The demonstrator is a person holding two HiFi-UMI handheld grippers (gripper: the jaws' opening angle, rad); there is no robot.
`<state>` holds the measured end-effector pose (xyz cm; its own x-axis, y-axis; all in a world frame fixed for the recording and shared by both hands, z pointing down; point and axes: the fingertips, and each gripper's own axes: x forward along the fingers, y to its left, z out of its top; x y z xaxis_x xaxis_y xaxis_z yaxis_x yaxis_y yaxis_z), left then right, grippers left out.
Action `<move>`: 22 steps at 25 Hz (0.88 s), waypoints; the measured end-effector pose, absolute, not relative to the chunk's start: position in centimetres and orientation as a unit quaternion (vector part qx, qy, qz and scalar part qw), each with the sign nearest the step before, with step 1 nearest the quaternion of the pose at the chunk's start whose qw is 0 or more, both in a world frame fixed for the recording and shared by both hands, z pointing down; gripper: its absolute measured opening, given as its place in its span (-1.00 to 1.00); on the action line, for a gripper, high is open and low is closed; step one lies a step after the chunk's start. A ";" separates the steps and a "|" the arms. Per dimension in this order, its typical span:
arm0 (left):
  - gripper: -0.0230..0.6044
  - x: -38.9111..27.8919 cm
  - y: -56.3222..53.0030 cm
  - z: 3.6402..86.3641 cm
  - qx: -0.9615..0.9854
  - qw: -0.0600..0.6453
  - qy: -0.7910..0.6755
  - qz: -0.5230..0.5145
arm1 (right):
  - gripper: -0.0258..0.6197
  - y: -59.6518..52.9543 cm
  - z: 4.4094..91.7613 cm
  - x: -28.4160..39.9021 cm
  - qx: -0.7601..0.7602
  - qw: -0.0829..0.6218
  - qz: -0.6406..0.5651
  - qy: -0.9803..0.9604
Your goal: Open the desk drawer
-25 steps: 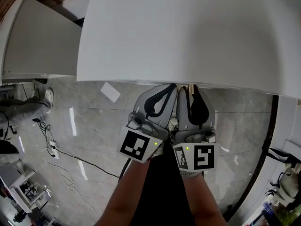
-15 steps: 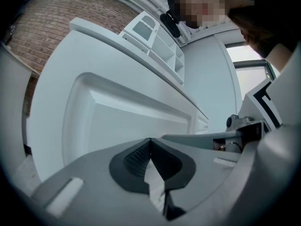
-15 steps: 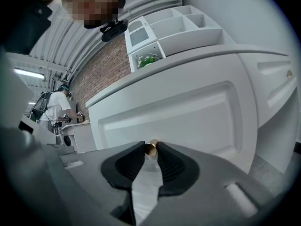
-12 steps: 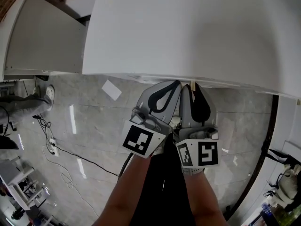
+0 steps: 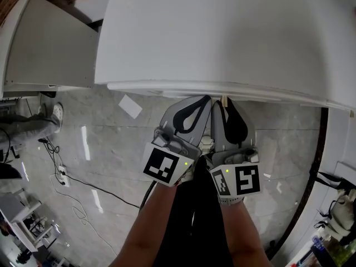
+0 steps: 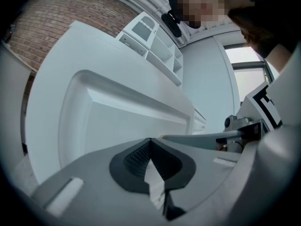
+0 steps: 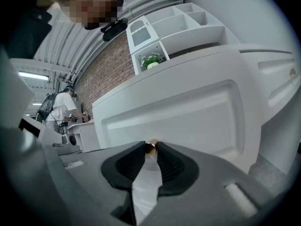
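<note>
Closing just then, my right gripper (image 5: 228,100) clenched the small round brass knob (image 7: 151,146) of the white panelled drawer (image 7: 188,112); my left gripper (image 5: 207,98), shut empty, crowded it beneath the white desktop's (image 5: 222,38) edge.

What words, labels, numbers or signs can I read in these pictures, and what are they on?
No words, numbers or brand names can be read anywhere.
Square markers: black-and-white patterns only, no letters.
Paper sheet on the floor: looks blank.
Green item on the shelf: any label too small to read.
</note>
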<state>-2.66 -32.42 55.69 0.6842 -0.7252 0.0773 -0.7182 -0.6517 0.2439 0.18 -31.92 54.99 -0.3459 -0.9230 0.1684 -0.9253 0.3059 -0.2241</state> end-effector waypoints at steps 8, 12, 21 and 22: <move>-0.92 -2.4 -30.9 55.8 0.915 0.124 -0.383 0.005 | -0.69 -30.4 54.8 0.2 0.563 0.010 0.137 -0.815; -0.92 -2.5 -29.8 55.8 0.916 0.125 -0.380 0.010 | -0.68 -29.3 54.9 0.0 0.557 0.015 0.138 -0.819; -0.92 -2.4 -27.8 55.8 0.918 0.135 -0.372 0.022 | -0.69 -27.3 54.9 -0.1 0.552 0.029 0.144 -0.821; -0.92 -2.4 -27.6 55.8 0.918 0.137 -0.371 0.023 | -0.68 -27.1 54.9 -0.1 0.550 0.032 0.144 -0.822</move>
<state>-2.41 -27.64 55.77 0.7235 -0.6752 0.1440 -0.6878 -0.6872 0.2338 -0.15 -27.11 54.87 -0.3925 -0.8952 0.2110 -0.9135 0.3529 -0.2022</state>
